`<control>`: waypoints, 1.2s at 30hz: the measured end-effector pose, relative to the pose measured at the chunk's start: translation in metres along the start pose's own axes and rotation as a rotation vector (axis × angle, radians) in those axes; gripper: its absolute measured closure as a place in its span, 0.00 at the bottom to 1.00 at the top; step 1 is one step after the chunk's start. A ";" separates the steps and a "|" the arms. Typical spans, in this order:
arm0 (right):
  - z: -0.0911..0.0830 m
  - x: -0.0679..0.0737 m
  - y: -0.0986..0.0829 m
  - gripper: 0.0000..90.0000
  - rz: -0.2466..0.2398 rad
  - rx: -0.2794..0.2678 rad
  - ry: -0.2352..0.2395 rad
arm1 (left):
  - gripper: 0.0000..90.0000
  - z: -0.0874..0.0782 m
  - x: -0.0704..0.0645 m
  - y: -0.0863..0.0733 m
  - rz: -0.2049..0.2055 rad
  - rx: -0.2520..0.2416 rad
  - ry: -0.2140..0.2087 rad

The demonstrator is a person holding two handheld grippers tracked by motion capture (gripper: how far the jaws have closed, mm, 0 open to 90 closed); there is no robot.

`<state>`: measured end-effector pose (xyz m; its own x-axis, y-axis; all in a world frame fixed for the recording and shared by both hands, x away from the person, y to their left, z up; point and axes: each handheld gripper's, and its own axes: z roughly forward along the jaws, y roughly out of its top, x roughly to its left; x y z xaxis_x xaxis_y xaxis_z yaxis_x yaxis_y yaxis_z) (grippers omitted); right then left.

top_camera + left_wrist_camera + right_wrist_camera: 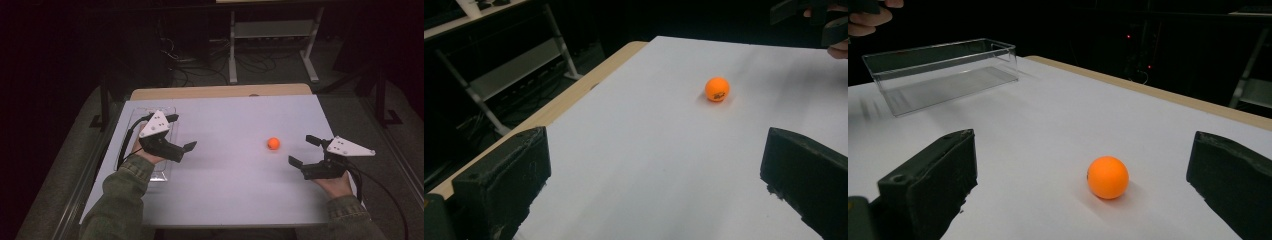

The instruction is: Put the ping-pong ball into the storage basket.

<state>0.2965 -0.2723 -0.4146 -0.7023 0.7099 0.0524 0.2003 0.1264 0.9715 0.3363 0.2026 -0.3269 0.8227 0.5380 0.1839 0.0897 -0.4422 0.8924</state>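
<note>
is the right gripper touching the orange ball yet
Apart. In the right gripper view the orange ball sits on the white table between the open jaws of the right gripper, with bare table on both sides of it.

Ball (273,143): we see it right of centre in the high view, lying on the table (235,190).
Clear box (162,172): at the left of the frame, on the table.
Left gripper (183,132): over the box.
Right gripper (304,150): just right of the ball.
</note>
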 end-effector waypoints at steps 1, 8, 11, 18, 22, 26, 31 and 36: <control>0.000 0.000 0.000 0.00 0.000 0.000 0.000 | 0.00 0.001 0.000 0.001 -0.003 0.001 0.000; 0.000 0.000 0.000 0.00 0.000 -0.001 0.004 | 0.00 0.009 0.002 0.004 0.002 0.020 -0.009; -0.001 0.000 0.000 0.00 0.000 -0.004 0.005 | 0.00 0.010 0.002 0.005 0.005 0.024 -0.010; -0.001 0.000 0.000 0.00 0.002 -0.004 0.006 | 0.00 0.017 0.004 0.007 0.002 0.041 -0.021; 0.000 0.000 0.000 0.00 0.001 -0.005 0.006 | 0.00 0.019 0.005 0.007 -0.001 0.044 -0.020; 0.000 0.001 -0.001 0.00 0.002 0.000 0.008 | 0.00 0.025 0.004 0.010 0.010 0.054 -0.029; 0.000 0.000 -0.001 0.00 0.003 -0.001 0.007 | 0.00 0.032 0.005 0.015 0.016 0.066 -0.040; -0.001 0.000 -0.001 0.00 0.007 -0.002 0.008 | 0.00 0.036 0.006 0.022 0.017 0.064 -0.054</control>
<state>0.2958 -0.2727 -0.4152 -0.7064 0.7051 0.0608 0.2038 0.1203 0.9716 0.3634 0.1707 -0.3208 0.8532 0.4913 0.1753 0.1092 -0.4968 0.8610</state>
